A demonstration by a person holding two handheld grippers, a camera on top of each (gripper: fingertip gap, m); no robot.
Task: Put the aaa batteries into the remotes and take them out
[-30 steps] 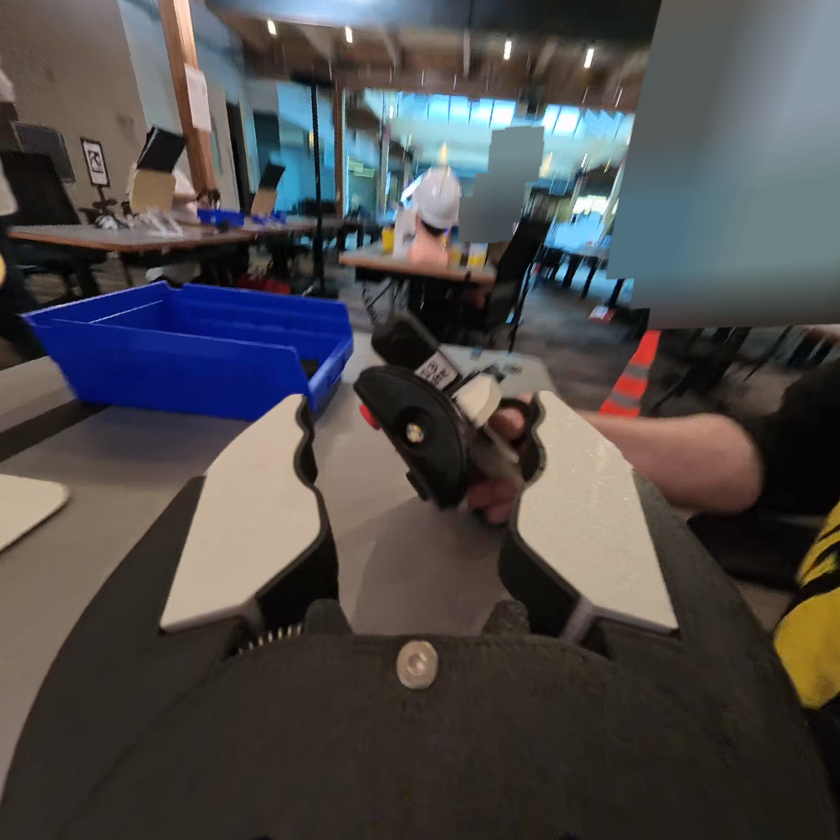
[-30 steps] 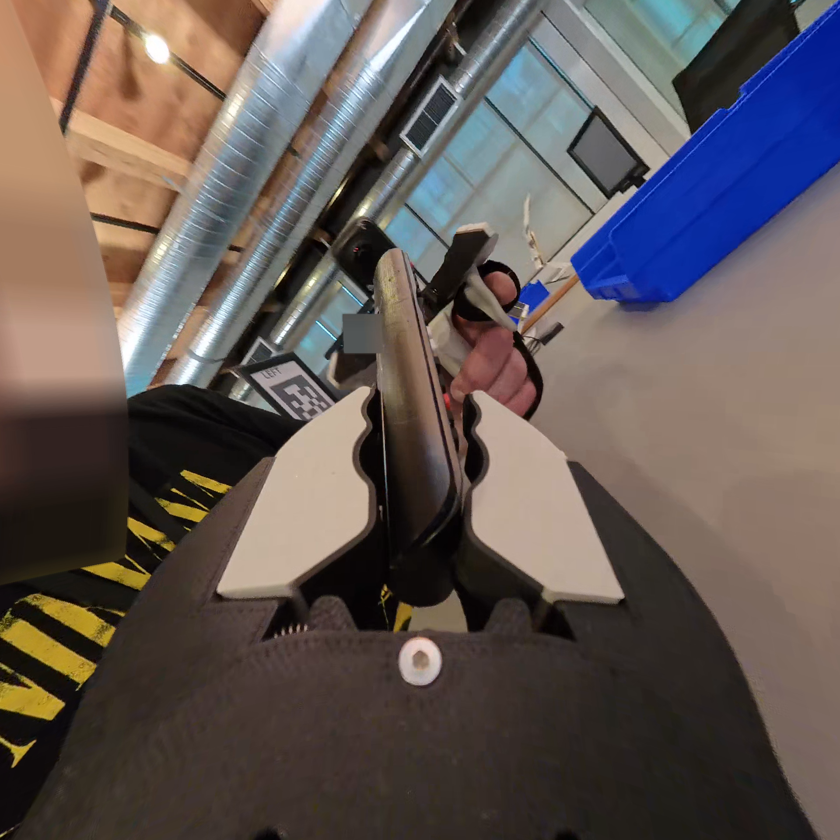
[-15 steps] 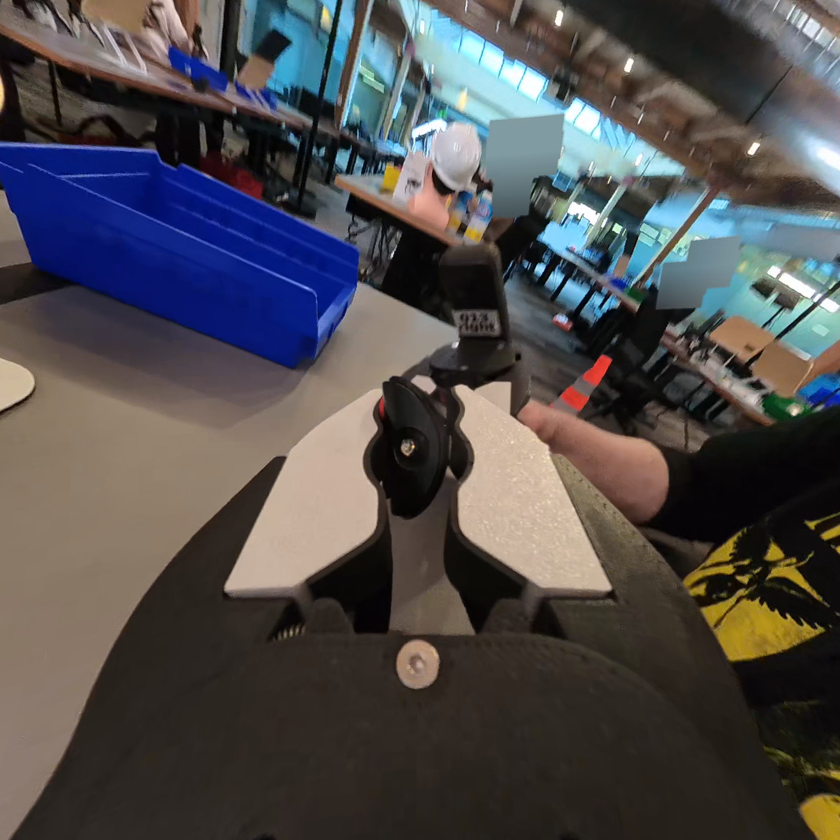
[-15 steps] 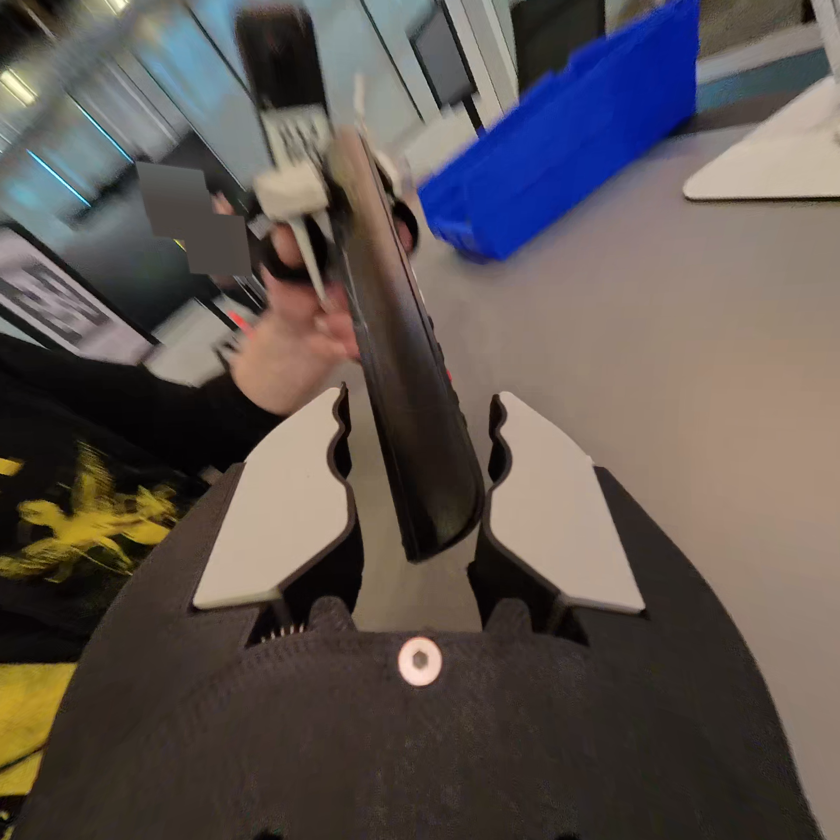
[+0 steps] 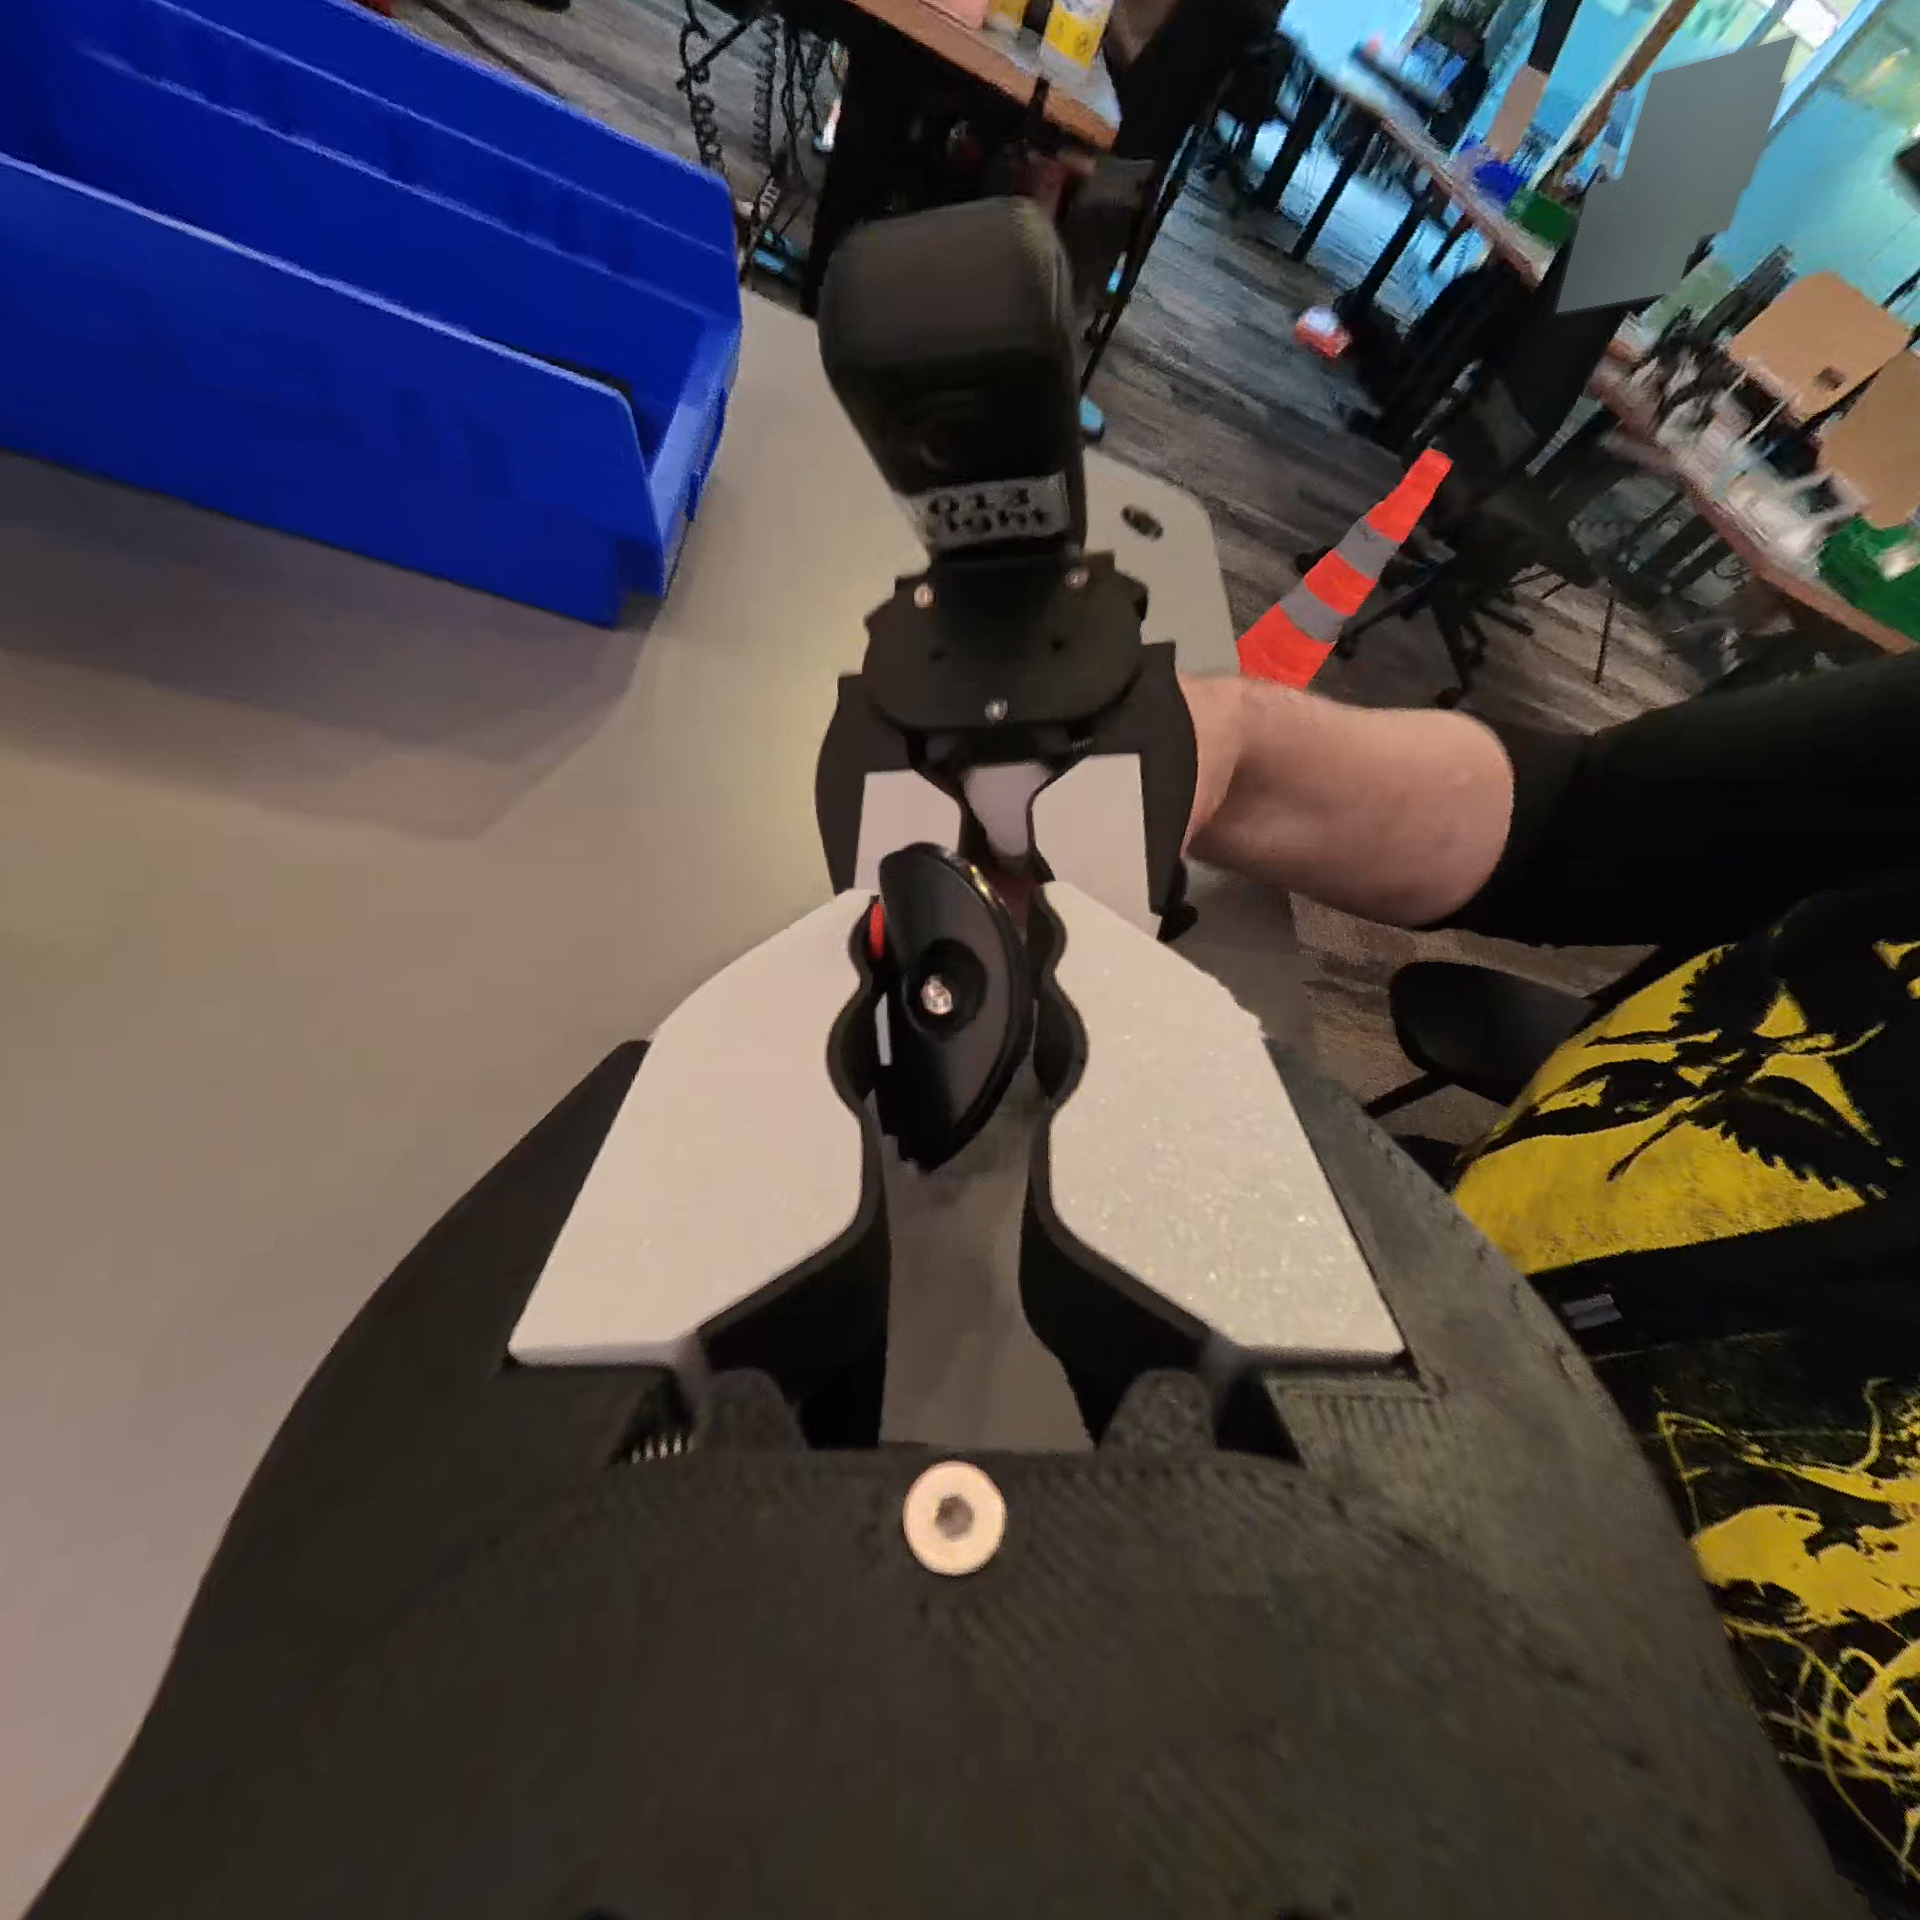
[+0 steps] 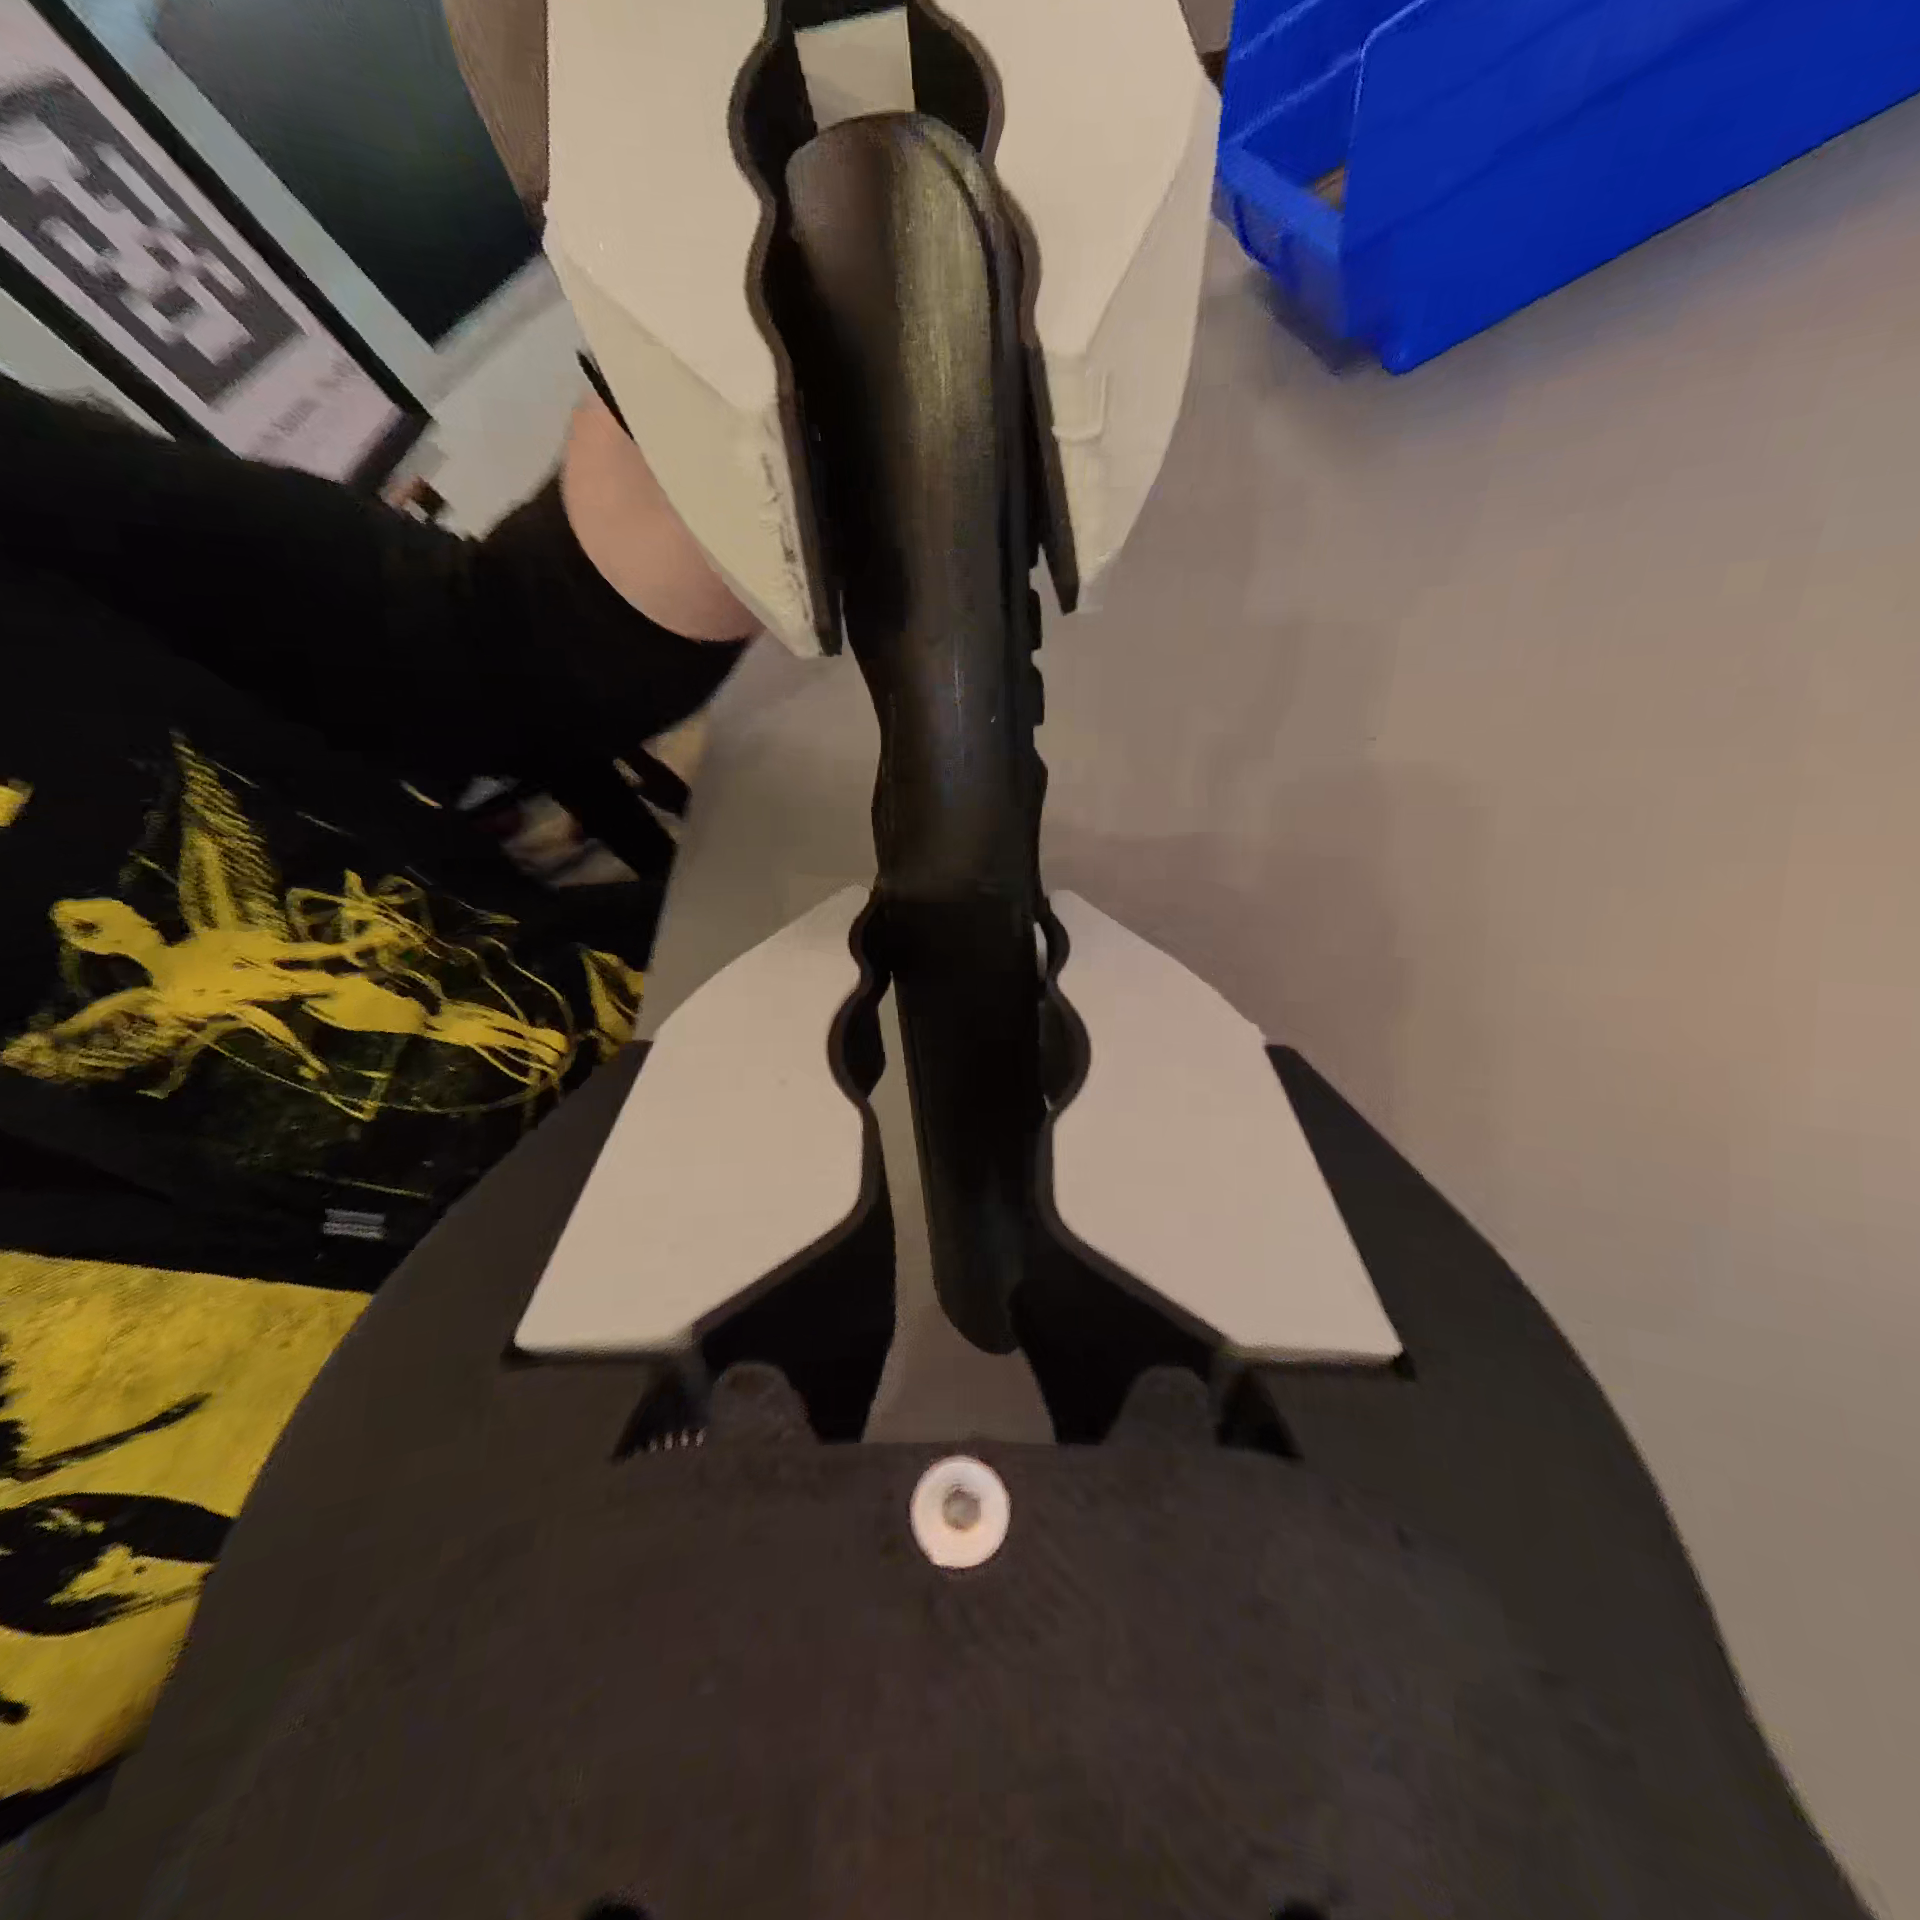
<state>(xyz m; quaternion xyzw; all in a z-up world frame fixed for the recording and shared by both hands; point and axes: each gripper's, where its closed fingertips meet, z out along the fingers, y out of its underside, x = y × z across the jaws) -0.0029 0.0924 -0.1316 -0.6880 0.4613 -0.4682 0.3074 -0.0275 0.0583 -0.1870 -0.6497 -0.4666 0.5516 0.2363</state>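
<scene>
A black remote is held in the air between my two grippers, above the grey table. In the left wrist view I see it end-on, with a screw and a red button. My left gripper is shut on that end. My right gripper faces me just beyond it. In the right wrist view the remote runs lengthwise away from me. My right gripper is shut on its near end and the left gripper grips the far end. No batteries are in view.
A blue bin stands on the table at the back left and shows in the right wrist view too. A person's forearm and yellow-black shirt are at the right. An orange cone stands on the floor beyond the table.
My left gripper, open a second ago, closed on the remote's end. My right gripper let go, shifted along the remote, and is shut on it again.
</scene>
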